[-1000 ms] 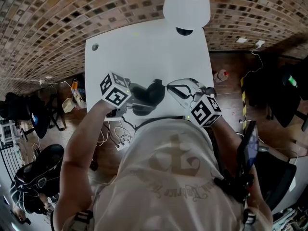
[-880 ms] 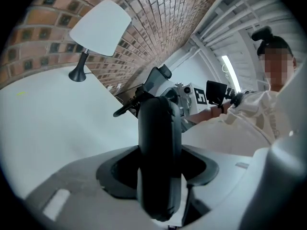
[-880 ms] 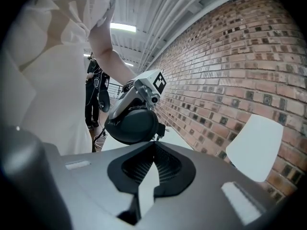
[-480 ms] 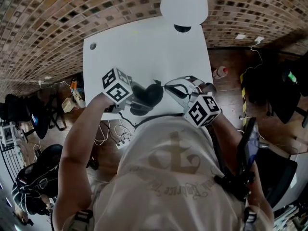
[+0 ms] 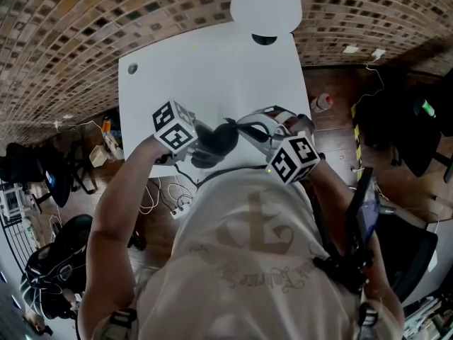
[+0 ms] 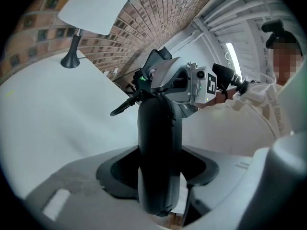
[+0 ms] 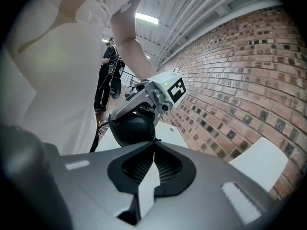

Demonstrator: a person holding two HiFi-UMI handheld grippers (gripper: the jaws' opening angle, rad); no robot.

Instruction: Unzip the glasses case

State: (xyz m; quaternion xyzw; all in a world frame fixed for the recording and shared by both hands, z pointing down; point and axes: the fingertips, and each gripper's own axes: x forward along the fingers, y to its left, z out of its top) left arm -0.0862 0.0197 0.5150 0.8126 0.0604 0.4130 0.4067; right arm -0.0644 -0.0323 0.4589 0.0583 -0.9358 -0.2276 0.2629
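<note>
**Ana:** Who has the glasses case?

**Ben:** The left hand-held gripper [image 5: 192, 146] does. It squeezes the glasses case [image 6: 158, 143] by its thin sides, at the case's left end.

**Ana:** Which way does the case lie?

**Ben:** Its long way runs across to the right hand-held gripper [image 7: 153, 143]. That one is pinched tight, with its tips right at the case's right end.

**Ana:** Is it on the zip tab?

**Ben:** Maybe. The tab is too tiny to tell. I think that gripper should pull the zip along the long way.

**Ana:** What is around the case?

**Ben:** The case is over the near edge of the white bench [image 5: 212, 69]. Past the case stands a white lamp [image 5: 265, 6], then a brick wall [image 5: 71, 34].
</note>
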